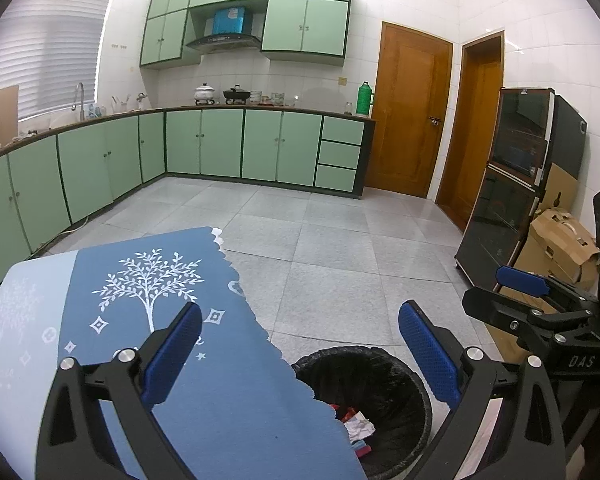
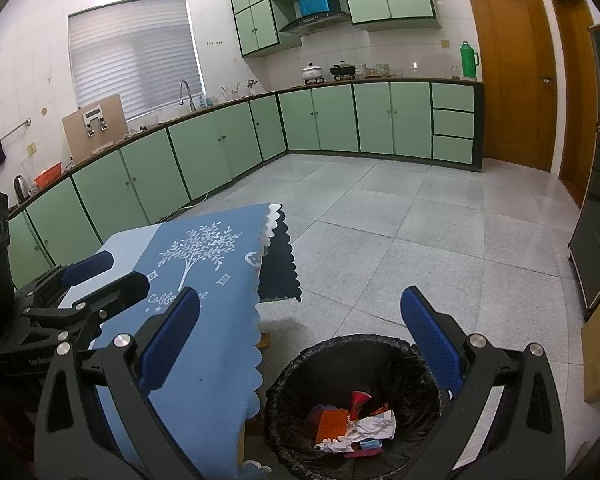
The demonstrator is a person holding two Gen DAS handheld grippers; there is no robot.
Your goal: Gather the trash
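A black-lined trash bin (image 2: pixel 352 408) stands on the floor beside the table, holding crumpled white paper (image 2: pixel 374 428), an orange wrapper (image 2: pixel 332 420) and red scraps. The left wrist view shows the same bin (image 1: pixel 364 404) with some of that trash (image 1: pixel 358 426) at its near side. My left gripper (image 1: pixel 300 356) hangs open and empty, straddling the table's edge and the bin. My right gripper (image 2: pixel 300 340) is open and empty above the bin's rim. Each gripper shows in the other's view: the right one (image 1: pixel 532 292) at the right, the left one (image 2: pixel 96 276) at the left.
A table with a blue tree-print cloth (image 1: pixel 172 320) fills the left foreground; its scalloped edge (image 2: pixel 260 340) hangs next to the bin. Green cabinets (image 1: pixel 220 148) line the walls. A dark glass cabinet (image 1: pixel 512 184) and cardboard boxes (image 1: pixel 560 244) stand at the right. Grey tiled floor (image 2: pixel 420 248) lies ahead.
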